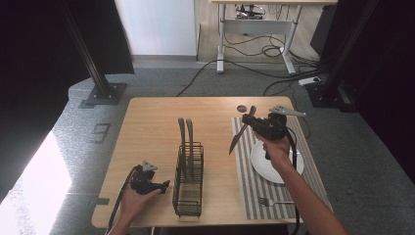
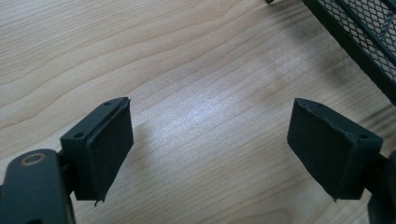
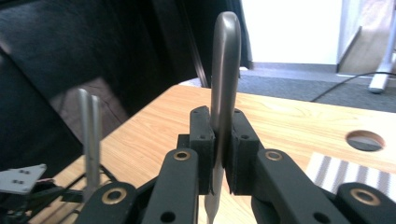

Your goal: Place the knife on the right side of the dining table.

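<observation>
My right gripper (image 1: 250, 119) is shut on a metal knife (image 1: 238, 136), held above the striped placemat (image 1: 247, 178) with the blade pointing down and to the left. In the right gripper view the knife handle (image 3: 224, 60) rises upright between the closed pads of the right gripper (image 3: 219, 149). A black wire cutlery caddy (image 1: 188, 180) stands mid-table with two utensil handles (image 1: 185, 133) sticking up from it. My left gripper (image 1: 164, 185) rests low at the front left, open, just left of the caddy. The left gripper (image 2: 210, 140) has only bare wood between its pads.
A white plate (image 1: 274, 164) lies on the placemat under my right hand, and a fork (image 1: 275, 201) lies near the placemat's front edge. A round grommet hole (image 1: 242, 108) sits at the table's far side. The caddy's mesh corner (image 2: 369, 51) is close to my left gripper.
</observation>
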Demonstrator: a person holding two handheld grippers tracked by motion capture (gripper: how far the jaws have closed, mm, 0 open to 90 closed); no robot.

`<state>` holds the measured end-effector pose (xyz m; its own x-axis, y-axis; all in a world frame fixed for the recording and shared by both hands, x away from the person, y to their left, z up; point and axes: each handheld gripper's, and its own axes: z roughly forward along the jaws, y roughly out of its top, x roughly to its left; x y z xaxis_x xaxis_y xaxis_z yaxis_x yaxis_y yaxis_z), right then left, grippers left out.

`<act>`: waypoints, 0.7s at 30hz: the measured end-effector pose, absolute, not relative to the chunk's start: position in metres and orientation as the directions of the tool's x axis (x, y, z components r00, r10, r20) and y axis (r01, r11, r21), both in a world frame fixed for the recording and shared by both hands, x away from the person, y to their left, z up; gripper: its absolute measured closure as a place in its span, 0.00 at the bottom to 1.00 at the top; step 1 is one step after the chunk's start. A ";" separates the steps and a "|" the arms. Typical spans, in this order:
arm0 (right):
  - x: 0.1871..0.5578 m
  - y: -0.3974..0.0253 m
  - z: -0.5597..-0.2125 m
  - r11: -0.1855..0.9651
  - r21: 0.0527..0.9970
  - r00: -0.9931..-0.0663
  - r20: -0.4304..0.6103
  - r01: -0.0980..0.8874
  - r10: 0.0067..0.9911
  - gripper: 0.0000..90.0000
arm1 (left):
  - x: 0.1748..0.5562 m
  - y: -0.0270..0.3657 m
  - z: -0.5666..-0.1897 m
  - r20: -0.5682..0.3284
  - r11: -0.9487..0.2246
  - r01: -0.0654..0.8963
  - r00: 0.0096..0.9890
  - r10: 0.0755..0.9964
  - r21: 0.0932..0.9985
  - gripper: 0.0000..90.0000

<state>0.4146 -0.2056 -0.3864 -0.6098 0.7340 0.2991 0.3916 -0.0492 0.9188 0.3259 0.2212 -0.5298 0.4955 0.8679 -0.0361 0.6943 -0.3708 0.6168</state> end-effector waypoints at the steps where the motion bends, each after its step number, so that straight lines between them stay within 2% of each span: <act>1: 0.415 -0.206 -0.386 -0.049 0.919 -0.610 0.299 0.392 0.734 0.92 | 0.326 0.221 -0.530 -0.036 -0.371 0.694 0.496 0.868 0.617 0.16; 21: 0.446 -0.231 -0.404 -0.090 0.909 -0.484 0.297 0.407 0.823 0.92 | 0.326 0.221 -0.531 -0.037 -0.375 0.697 0.499 0.866 0.611 0.16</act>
